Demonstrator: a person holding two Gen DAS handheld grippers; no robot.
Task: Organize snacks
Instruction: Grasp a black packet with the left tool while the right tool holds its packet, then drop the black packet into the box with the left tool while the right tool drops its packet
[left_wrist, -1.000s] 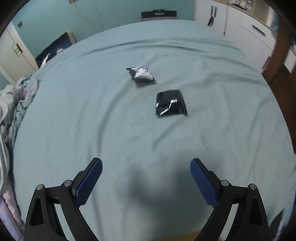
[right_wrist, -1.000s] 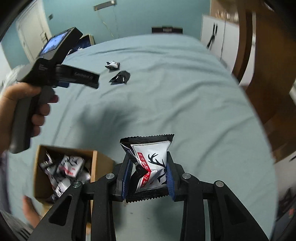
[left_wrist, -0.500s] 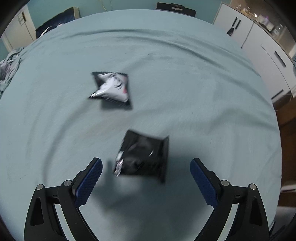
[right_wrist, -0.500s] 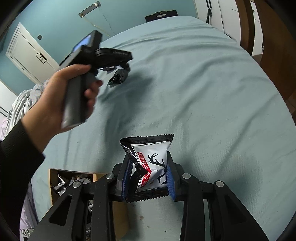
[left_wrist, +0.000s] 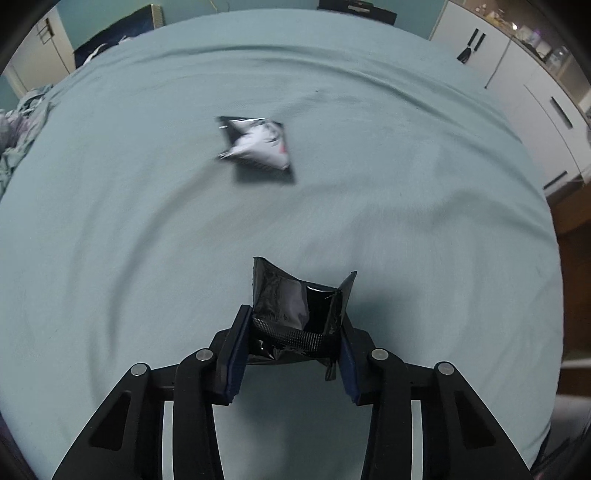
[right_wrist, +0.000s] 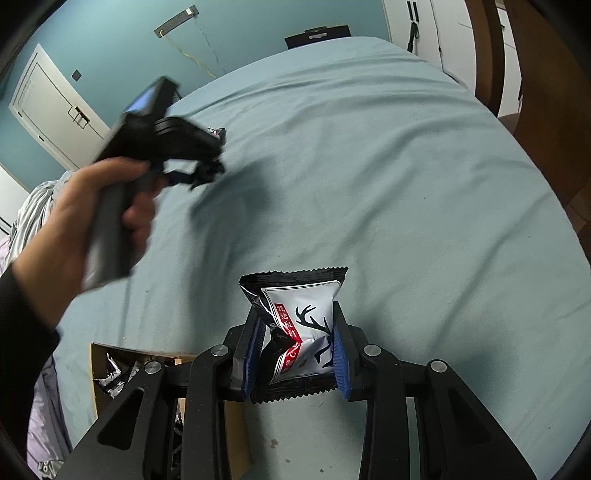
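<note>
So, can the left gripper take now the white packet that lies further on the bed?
Probably not yet: the left gripper has just closed on a black packet. The white packet itself lies uncovered.

The left gripper (left_wrist: 293, 328) points steeply down, and its jaws have just been closing; both pads now press on the sides of a black snack packet (left_wrist: 295, 302), which buckles between them. The left hand (right_wrist: 92, 206) wraps the gripper's handle (a dark sleeve covers the forearm). The right gripper (right_wrist: 297, 350) tilts downward, its 2 pads clamped on a white snack packet (right_wrist: 303, 328).
</note>
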